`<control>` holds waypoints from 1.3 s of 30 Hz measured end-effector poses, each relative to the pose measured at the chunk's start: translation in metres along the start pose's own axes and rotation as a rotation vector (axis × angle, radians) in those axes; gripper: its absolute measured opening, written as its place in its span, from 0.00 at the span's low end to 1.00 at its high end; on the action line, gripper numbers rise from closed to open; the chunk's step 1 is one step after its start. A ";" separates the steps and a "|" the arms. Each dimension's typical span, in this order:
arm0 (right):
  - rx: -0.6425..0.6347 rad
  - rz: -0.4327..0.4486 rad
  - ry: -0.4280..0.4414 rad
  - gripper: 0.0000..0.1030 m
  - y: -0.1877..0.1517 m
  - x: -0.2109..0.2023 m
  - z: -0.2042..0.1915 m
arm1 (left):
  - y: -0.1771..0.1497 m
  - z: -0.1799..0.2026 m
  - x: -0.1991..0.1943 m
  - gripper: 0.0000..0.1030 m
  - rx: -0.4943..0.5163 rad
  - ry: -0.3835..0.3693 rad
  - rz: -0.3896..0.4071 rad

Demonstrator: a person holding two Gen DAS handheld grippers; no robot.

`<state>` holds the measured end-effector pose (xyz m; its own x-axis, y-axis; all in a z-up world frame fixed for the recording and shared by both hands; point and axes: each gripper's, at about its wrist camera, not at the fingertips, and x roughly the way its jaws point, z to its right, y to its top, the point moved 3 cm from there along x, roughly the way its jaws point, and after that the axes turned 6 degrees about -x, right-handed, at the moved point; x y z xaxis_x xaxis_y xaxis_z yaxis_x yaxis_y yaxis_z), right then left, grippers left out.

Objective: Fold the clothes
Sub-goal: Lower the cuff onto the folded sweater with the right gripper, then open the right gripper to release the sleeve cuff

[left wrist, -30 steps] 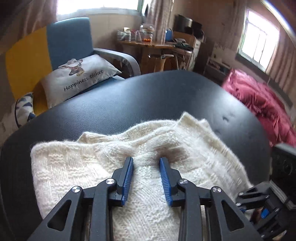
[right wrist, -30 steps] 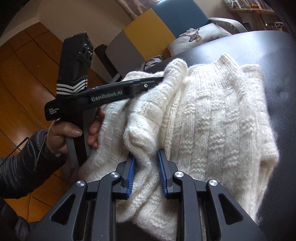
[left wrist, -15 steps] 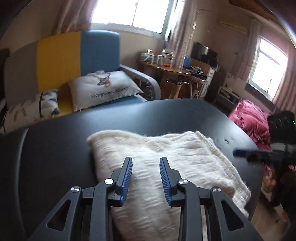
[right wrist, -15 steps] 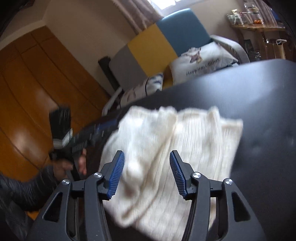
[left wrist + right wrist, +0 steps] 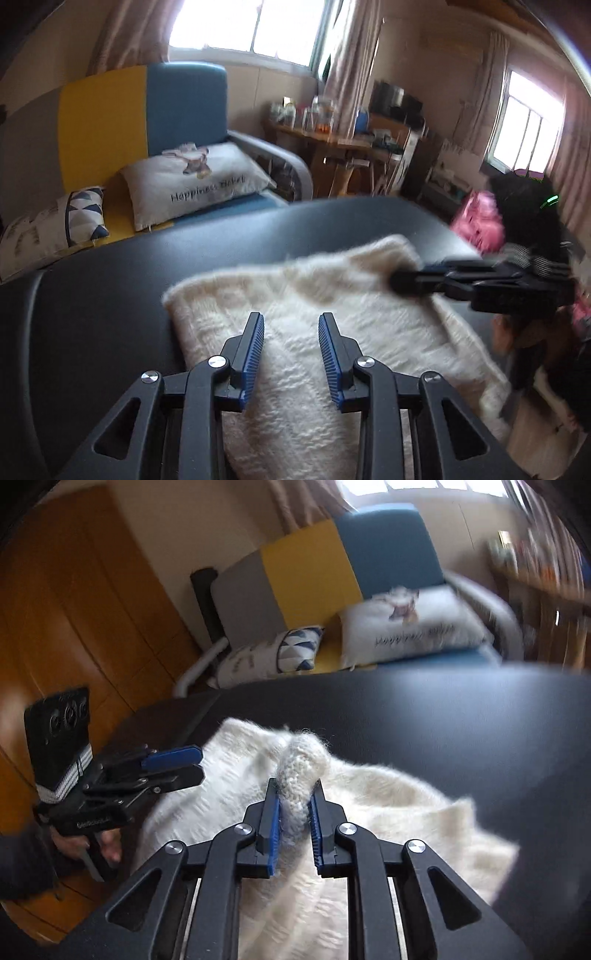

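Note:
A cream knit sweater (image 5: 332,295) lies folded on the black padded table (image 5: 110,295). My left gripper (image 5: 291,321) hovers over its near left part, open, with nothing between the blue pads. In the right wrist view the same sweater (image 5: 388,805) shows a raised roll of knit. My right gripper (image 5: 297,797) is closing on that roll, and the pads (image 5: 275,812) press it from both sides. The left gripper (image 5: 195,764) appears at the left of that view, held by a hand (image 5: 107,845). The right gripper (image 5: 397,282) shows blurred at the sweater's far right edge.
A grey, yellow and blue sofa (image 5: 110,118) with two pillows (image 5: 192,181) stands behind the table (image 5: 443,720). A cluttered wooden desk (image 5: 343,144) and pink bedding (image 5: 480,221) lie to the right. Wooden wardrobe doors (image 5: 74,609) are on the left.
My right gripper let go of the fold, opened wide, rose, and has closed on a raised roll of the sweater. My left gripper drew back and up off the sweater, staying open.

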<state>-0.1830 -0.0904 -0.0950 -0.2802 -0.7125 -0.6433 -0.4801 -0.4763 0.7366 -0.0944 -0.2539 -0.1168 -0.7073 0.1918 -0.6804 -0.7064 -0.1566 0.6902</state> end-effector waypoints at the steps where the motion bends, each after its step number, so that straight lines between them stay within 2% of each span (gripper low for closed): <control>1: -0.035 -0.046 -0.038 0.14 -0.006 0.009 0.000 | -0.003 0.000 0.007 0.30 -0.003 0.003 -0.024; 3: -0.086 -0.122 -0.097 0.14 -0.018 0.024 0.001 | -0.008 0.004 0.013 0.30 0.001 0.008 -0.017; 5: -0.037 -0.114 -0.070 0.14 -0.026 0.025 0.010 | -0.007 0.005 0.009 0.30 0.006 0.012 0.006; 9: 0.053 -0.086 -0.010 0.14 -0.029 0.024 0.022 | 0.008 -0.002 -0.011 0.30 -0.025 -0.027 0.078; 11: 0.073 -0.085 0.010 0.15 -0.030 0.023 0.025 | 0.020 -0.015 -0.010 0.30 -0.051 -0.002 0.080; 13: 0.100 -0.074 0.023 0.15 -0.032 0.021 0.029 | 0.026 -0.033 0.003 0.30 -0.088 0.020 0.026; 16: 0.134 -0.057 0.039 0.17 -0.033 0.020 0.031 | 0.021 -0.056 0.043 0.31 -0.143 0.028 -0.152; 18: 0.153 -0.048 0.045 0.17 -0.032 0.024 0.032 | 0.016 -0.068 0.058 0.32 -0.220 -0.004 -0.177; 21: 0.148 -0.046 0.038 0.17 -0.033 0.024 0.031 | 0.016 -0.072 0.057 0.30 -0.269 -0.005 -0.149; 26: 0.156 -0.051 0.048 0.20 -0.033 0.023 0.031 | 0.017 -0.061 0.021 0.30 -0.215 0.033 -0.039; 28: 0.171 -0.054 0.050 0.24 -0.032 0.023 0.034 | 0.016 -0.057 0.002 0.30 -0.177 0.064 -0.002; 30: 0.190 -0.056 0.041 0.33 -0.030 0.020 0.036 | 0.012 -0.050 -0.013 0.30 -0.142 0.079 0.023; 35: 0.140 -0.010 -0.036 0.40 -0.023 -0.010 0.023 | -0.014 -0.027 -0.047 0.30 -0.085 0.106 0.043; 39: 0.089 0.019 -0.010 0.41 -0.029 -0.039 -0.004 | -0.038 -0.006 -0.057 0.30 -0.068 0.127 0.035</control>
<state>-0.1547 -0.0509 -0.0904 -0.2976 -0.7158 -0.6318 -0.5464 -0.4149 0.7275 -0.0275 -0.2644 -0.1051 -0.7263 0.0616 -0.6846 -0.6781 -0.2273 0.6989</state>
